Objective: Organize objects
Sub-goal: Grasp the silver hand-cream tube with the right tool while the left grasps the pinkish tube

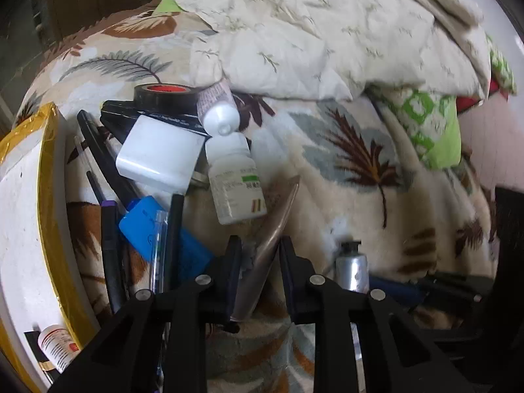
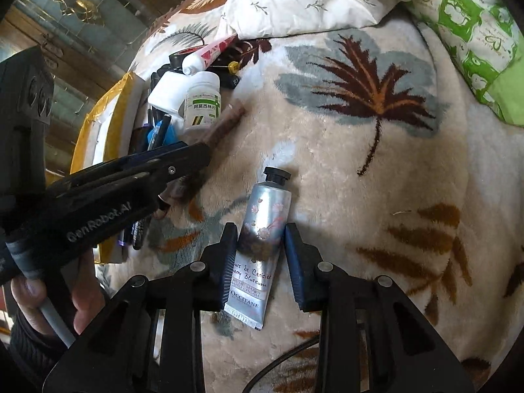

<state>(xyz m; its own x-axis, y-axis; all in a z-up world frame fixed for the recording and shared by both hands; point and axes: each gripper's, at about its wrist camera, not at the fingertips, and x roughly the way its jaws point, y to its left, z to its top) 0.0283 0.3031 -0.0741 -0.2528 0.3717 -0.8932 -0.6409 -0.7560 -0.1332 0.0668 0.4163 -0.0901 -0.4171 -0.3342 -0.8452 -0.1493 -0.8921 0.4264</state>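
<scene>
Both tongs are matte black plastic with silver round screws at the linkage joints; the right tongs (image 2: pixel 261 255) carry ribbed blue pads (image 2: pixel 296 262). The left tongs (image 1: pixel 259 268) bear white "GenRobot.AI" lettering, gripped by a bare-skinned hand (image 2: pixel 52 298) in a dark sleeve.

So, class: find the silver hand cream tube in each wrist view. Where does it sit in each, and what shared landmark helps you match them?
Left wrist view: the silver hand cream tube sits low, right of centre, just right of the left claw, partly hidden behind it.
Right wrist view: the tube lies bottom centre, between the fingers of the right claw.
Shared landmark: the white pill bottle with a green label.
</scene>
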